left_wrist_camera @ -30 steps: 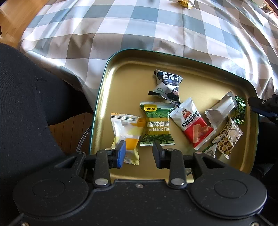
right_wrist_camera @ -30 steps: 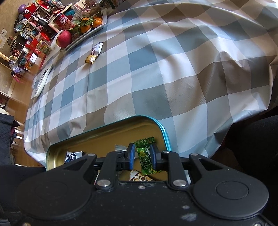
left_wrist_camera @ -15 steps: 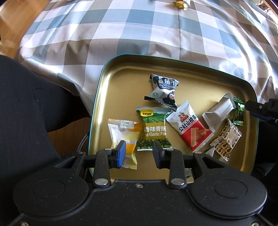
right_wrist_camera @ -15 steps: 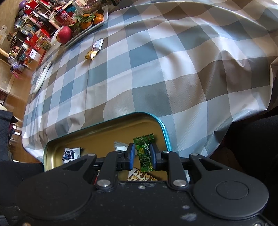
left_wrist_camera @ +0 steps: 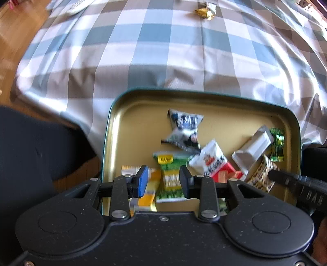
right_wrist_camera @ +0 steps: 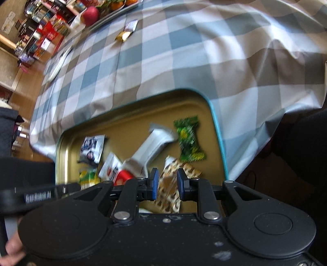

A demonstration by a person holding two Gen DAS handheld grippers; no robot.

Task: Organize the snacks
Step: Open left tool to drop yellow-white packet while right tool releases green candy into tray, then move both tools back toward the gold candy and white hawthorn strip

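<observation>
A gold tray with a teal rim [left_wrist_camera: 110, 133] [right_wrist_camera: 218, 133] rests at the near edge of the checked tablecloth and holds several snack packets. My left gripper [left_wrist_camera: 163, 180] hangs open over a yellow packet [left_wrist_camera: 151, 184] and a green pea packet [left_wrist_camera: 170, 180], touching neither. My right gripper [right_wrist_camera: 167, 182] is shut with only a narrow slit and grips nothing. A brown patterned packet [right_wrist_camera: 169, 190] shows through that slit, lying in the tray. A green candy [right_wrist_camera: 189, 141] [left_wrist_camera: 277, 144] lies farther off beside a silver packet [right_wrist_camera: 151, 147].
A gold and white wrapper [left_wrist_camera: 204, 11] [right_wrist_camera: 122, 36] lies loose on the cloth far from the tray. A fruit tray with a red apple [right_wrist_camera: 92, 13] stands at the table's far end. Dark-clothed legs [left_wrist_camera: 30, 153] flank the tray.
Both grippers drew back toward the tray's near side. The right one left the green candy behind and now hovers over the brown packet. Neither jaw gap changed.
</observation>
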